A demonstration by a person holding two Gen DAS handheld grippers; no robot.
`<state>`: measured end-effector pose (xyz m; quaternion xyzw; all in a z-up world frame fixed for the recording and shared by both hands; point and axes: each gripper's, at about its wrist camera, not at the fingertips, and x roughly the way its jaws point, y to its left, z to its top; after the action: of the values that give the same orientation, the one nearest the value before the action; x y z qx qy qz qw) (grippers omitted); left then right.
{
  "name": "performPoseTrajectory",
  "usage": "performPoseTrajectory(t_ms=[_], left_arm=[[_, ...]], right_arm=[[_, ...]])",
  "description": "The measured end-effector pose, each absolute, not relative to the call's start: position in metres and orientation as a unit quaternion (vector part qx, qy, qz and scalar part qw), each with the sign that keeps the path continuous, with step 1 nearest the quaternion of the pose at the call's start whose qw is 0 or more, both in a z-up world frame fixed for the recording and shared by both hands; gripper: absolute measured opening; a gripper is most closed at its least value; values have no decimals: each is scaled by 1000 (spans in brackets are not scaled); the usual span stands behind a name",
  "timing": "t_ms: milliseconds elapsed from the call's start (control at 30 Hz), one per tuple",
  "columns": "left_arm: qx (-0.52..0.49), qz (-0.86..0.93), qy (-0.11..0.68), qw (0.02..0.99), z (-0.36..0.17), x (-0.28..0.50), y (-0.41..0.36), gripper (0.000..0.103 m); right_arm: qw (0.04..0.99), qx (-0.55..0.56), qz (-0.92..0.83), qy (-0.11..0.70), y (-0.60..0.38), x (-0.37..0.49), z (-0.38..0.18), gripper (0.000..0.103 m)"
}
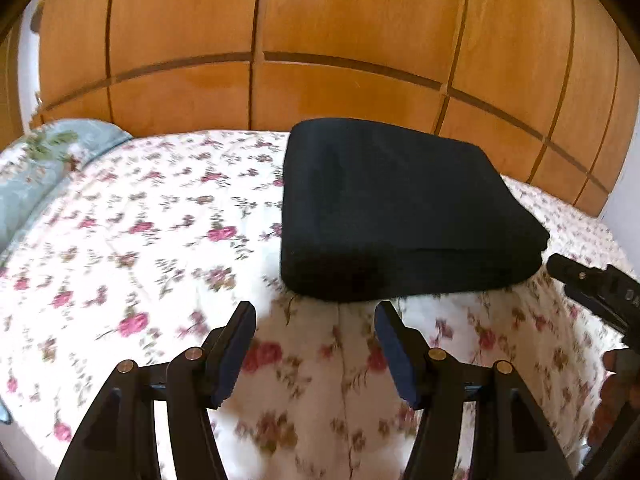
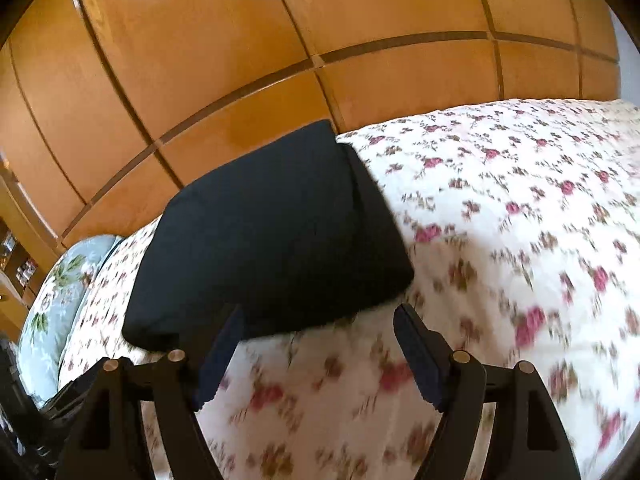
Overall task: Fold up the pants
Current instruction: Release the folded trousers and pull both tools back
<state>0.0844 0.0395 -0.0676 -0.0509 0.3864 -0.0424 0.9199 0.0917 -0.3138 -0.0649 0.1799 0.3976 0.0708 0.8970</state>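
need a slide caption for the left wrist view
Open left gripper hovers before black pants folded on the floral bedspread, wooden wardrobe behind.

The folded black pants [image 2: 264,236] lie on the floral bed [image 2: 500,220], just ahead of the spread, empty right tool [image 2: 320,320].
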Motion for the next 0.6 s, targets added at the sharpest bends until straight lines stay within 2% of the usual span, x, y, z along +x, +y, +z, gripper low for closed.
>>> performPoseTrajectory(t_ms=[133, 400, 600], left_arm=[[-32, -32, 381, 923, -57, 63, 32, 63], [-32, -18, 377, 925, -34, 31, 27, 63], [-28, -19, 367, 930, -23, 15, 26, 63]], right_arm=[[903, 158, 72, 392, -302, 59, -55, 91], [926, 105, 82, 353, -276, 9, -38, 92], [925, 90, 81, 360, -268, 7, -40, 92]])
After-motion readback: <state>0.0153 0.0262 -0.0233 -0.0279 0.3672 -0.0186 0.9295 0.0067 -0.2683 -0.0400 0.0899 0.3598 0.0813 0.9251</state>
